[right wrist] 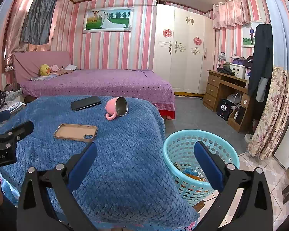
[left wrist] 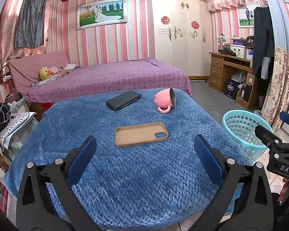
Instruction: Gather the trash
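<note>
While spread wide and empty above the near edge of the blue quilted-blanket-covered counter (left wrist: 136,173), left hand-held gripper (left wrist: 144,150) poised just short of the flat tan rubber phone case (left wrist: 141,134). Beyond that case and a little left, black slab smartphone (left wrist: 123,100) lying flat; beyond and right of the case, tipped pink mug with steel lining (left wrist: 165,100) on its side, handle down. Further right of the case, off the counter's edge, round turquoise plastic mesh basket (right wrist: 200,159) on the floor, colourful wrappers (right wrist: 192,173) at its bottom. Right hand-held gripper (right wrist: 145,152) likewise splayed apart, nothing pinched, one finger over the counter, the other over the basket.
</note>
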{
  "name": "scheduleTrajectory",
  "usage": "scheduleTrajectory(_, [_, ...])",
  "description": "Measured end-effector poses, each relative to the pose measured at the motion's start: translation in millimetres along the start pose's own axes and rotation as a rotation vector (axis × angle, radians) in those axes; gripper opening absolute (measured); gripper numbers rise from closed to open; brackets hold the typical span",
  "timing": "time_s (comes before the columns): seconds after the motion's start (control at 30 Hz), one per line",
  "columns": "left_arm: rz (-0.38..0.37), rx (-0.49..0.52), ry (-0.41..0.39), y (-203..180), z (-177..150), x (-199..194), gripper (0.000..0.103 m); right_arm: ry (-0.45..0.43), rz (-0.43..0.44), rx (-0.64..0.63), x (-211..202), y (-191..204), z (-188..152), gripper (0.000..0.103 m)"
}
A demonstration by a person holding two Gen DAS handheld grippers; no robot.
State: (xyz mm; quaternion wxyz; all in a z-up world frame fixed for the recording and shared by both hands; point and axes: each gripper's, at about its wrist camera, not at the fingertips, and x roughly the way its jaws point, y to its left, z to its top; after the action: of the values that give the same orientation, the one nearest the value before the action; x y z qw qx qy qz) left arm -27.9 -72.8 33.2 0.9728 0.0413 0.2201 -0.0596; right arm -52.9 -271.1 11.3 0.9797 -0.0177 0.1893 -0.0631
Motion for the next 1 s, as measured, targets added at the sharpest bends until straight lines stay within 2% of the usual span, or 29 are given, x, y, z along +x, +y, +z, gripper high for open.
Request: scheduleTrajectory(1.0, [0.011, -0.012, 0.0, 10.1, 0.6, -2.2, 0.098, -0.015, 0.006, -0.008, -0.6, 1.6, 3.0, 0.098])
